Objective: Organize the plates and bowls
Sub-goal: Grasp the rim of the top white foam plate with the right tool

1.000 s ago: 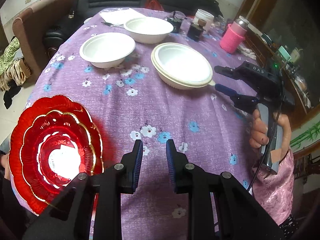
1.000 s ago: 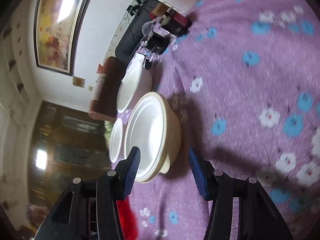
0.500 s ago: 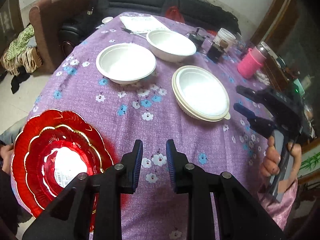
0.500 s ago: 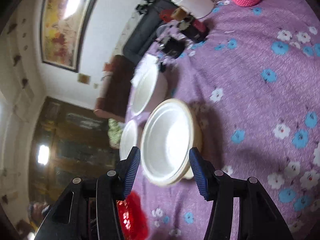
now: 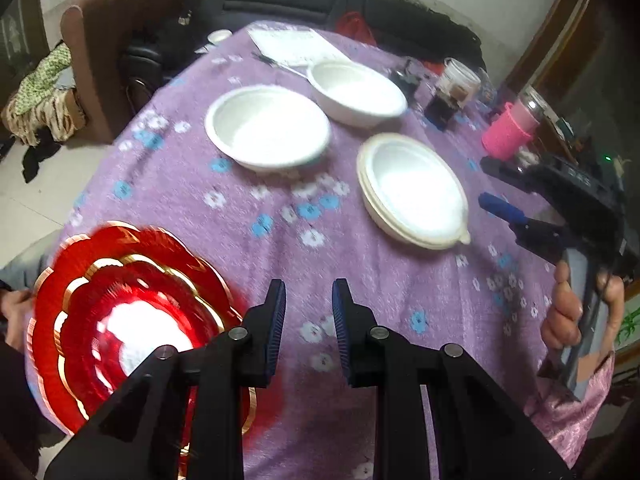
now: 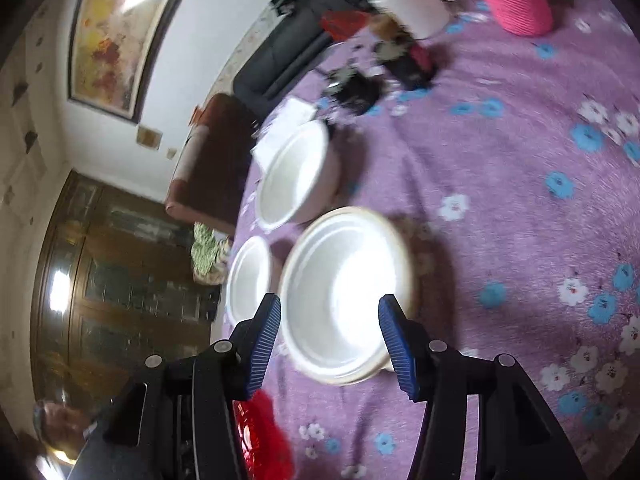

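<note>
Status: partly sorted. The red plates point(image 5: 120, 320), scalloped, glossy and gold-rimmed, are nested in one stack at 8 o'clock in the left wrist view. A cream-rimmed stack of bowls point(image 5: 414, 190) sits at 2 o'clock. Two single white bowls point(image 5: 268, 126) and point(image 5: 358, 92), smooth and matte like moulded foam, stand apart at 12 o'clock, judged not yet stacked. All rest on a purple floral tablecloth point(image 5: 360, 280).

Left gripper point(image 5: 308, 312): fingers narrowly parted, empty, above bare cloth. Right gripper point(image 6: 330, 332): fingers spread, empty, framing the stack without contact.
</note>
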A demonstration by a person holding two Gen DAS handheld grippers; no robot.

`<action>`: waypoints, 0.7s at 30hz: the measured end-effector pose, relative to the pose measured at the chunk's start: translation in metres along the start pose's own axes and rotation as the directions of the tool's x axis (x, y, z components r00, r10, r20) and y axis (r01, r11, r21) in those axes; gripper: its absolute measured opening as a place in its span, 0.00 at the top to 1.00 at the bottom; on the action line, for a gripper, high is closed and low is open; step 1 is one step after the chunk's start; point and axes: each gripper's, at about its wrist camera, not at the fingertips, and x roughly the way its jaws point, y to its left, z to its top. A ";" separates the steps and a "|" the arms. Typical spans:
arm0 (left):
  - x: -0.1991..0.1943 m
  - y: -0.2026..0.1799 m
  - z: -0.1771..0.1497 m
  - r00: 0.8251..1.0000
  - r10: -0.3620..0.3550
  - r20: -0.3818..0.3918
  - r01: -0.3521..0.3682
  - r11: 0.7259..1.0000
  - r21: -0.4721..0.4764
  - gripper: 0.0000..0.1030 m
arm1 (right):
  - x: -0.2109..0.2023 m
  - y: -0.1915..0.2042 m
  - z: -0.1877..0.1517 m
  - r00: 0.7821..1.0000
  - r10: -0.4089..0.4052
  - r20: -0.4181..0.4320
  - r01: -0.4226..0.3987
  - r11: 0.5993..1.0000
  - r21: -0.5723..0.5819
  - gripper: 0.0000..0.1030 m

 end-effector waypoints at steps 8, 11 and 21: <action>-0.012 0.049 0.076 0.988 0.140 0.065 -0.137 0.989 -0.050 0.79 | 0.057 0.059 -0.014 0.975 0.153 -0.161 -0.158 0.987 -0.014 0.43; 0.005 0.061 0.107 0.981 0.191 0.043 -0.190 0.981 -0.032 0.79 | 0.086 0.082 -0.028 0.964 0.167 -0.207 -0.175 0.984 -0.021 0.43; 0.092 0.102 0.149 0.963 0.231 -0.137 -0.244 0.965 -0.090 0.79 | 0.151 0.099 -0.018 0.992 -0.047 -0.113 0.043 0.998 -0.038 0.43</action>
